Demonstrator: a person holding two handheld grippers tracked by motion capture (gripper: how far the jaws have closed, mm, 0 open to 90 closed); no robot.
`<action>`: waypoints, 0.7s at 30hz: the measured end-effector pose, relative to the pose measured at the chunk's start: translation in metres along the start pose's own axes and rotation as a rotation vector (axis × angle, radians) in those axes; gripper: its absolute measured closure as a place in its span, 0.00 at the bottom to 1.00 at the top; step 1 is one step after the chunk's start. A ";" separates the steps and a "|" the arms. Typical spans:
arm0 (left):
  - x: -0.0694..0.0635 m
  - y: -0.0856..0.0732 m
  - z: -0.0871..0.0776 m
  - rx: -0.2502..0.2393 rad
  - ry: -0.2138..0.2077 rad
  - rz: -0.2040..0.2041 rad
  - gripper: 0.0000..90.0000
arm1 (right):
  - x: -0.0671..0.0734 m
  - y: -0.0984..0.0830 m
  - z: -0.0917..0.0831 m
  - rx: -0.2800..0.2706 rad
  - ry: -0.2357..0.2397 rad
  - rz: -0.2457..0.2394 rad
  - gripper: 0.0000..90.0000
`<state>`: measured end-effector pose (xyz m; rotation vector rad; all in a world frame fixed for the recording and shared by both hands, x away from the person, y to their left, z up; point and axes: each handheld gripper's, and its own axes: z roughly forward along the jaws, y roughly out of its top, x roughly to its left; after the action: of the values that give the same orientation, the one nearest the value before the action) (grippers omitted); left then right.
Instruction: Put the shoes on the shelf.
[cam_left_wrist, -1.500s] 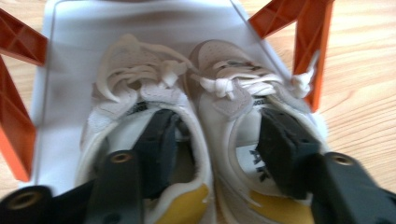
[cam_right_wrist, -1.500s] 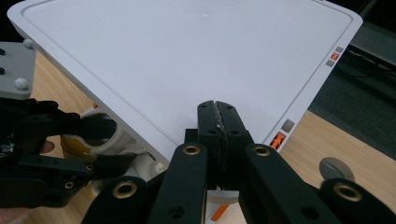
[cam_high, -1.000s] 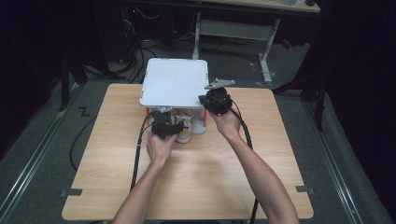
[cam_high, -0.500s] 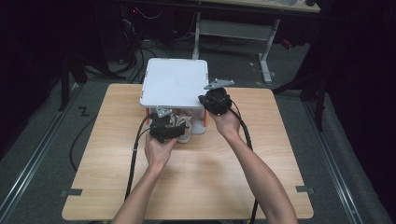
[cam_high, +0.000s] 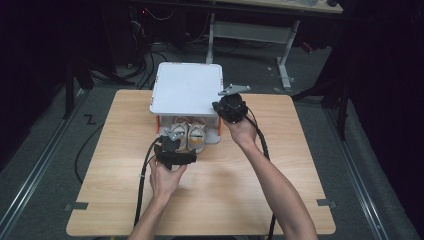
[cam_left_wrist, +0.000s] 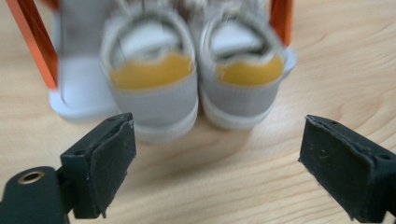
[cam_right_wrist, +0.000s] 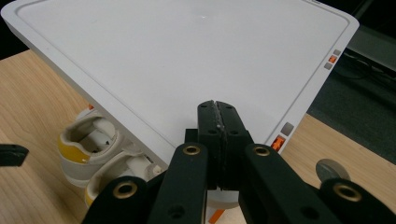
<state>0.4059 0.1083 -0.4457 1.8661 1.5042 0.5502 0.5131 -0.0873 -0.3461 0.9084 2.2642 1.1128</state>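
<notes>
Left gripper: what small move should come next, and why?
Probably withdraw the left gripper a little further; its jaws have just been opening, nothing is between them, and the pair of grey-and-white shoes with yellow insoles sits under the white shelf.

A: What sits ahead of the right gripper?
B: Its 2 black jaws are pressed together over a white shelf top.
A: And below it?
B: 2 small shoes with yellow lining, on the wooden table.
</notes>
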 end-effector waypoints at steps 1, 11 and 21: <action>0.000 -0.001 0.004 0.010 0.016 -0.009 0.12 | 0.000 0.000 0.000 0.000 0.000 -0.003 1.00; -0.004 -0.001 0.026 0.034 0.034 -0.057 0.18 | 0.003 0.000 -0.001 0.002 -0.022 -0.027 1.00; -0.006 0.012 0.038 0.038 0.054 -0.070 0.23 | 0.007 0.000 -0.001 0.003 -0.048 -0.027 1.00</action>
<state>0.4393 0.0924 -0.4629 1.8332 1.6195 0.5470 0.5078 -0.0829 -0.3468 0.8934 2.2336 1.0653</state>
